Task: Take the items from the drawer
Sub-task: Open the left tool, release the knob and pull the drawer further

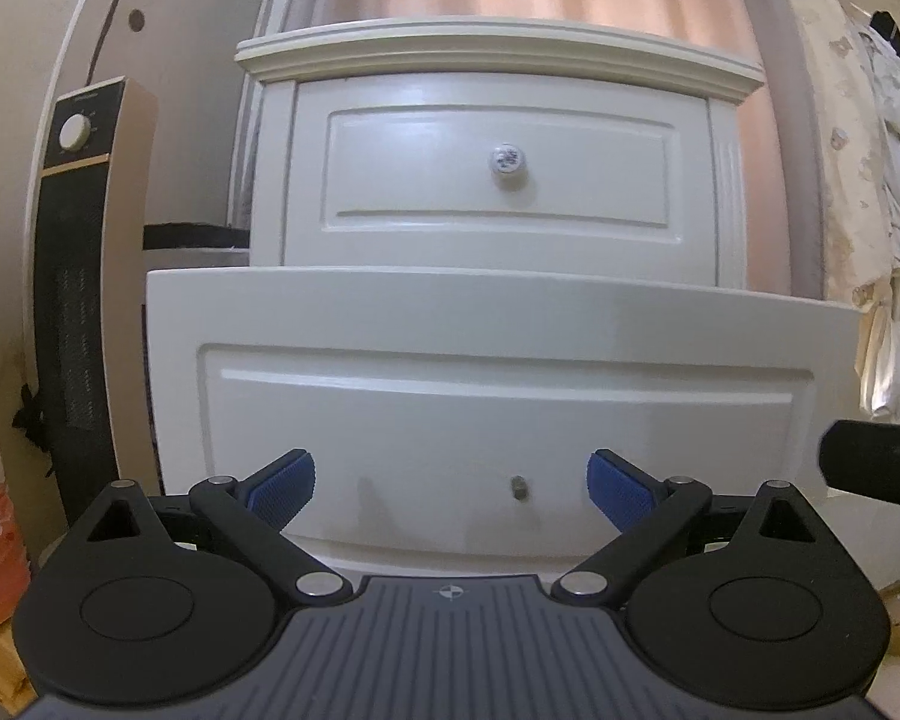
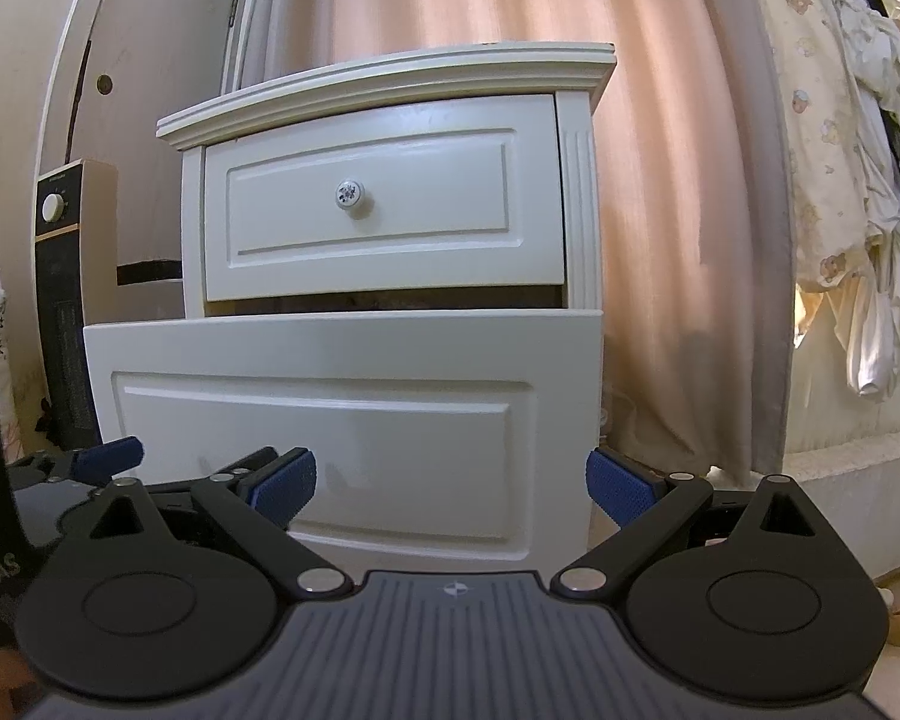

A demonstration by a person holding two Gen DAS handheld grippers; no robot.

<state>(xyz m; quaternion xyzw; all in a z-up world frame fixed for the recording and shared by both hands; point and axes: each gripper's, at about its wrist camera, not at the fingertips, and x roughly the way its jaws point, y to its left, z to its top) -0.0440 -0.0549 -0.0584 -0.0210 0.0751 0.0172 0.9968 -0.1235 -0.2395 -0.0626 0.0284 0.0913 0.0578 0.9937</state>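
The lower drawer (image 1: 498,360) of the white nightstand (image 2: 579,192) stands pulled out toward both cameras, its contents hidden behind its front panel, which carries only a small metal stud (image 1: 517,486). The upper drawer (image 1: 498,162), with a round patterned knob (image 1: 504,159), sits nearly closed. The left gripper (image 1: 450,483) hovers just before the lower front, jaws spread wide, nothing between them. The right gripper (image 2: 450,483) waits beside it, jaws likewise released and empty. A tower heater (image 1: 84,276) stands left; a pink curtain (image 2: 660,180) hangs behind.
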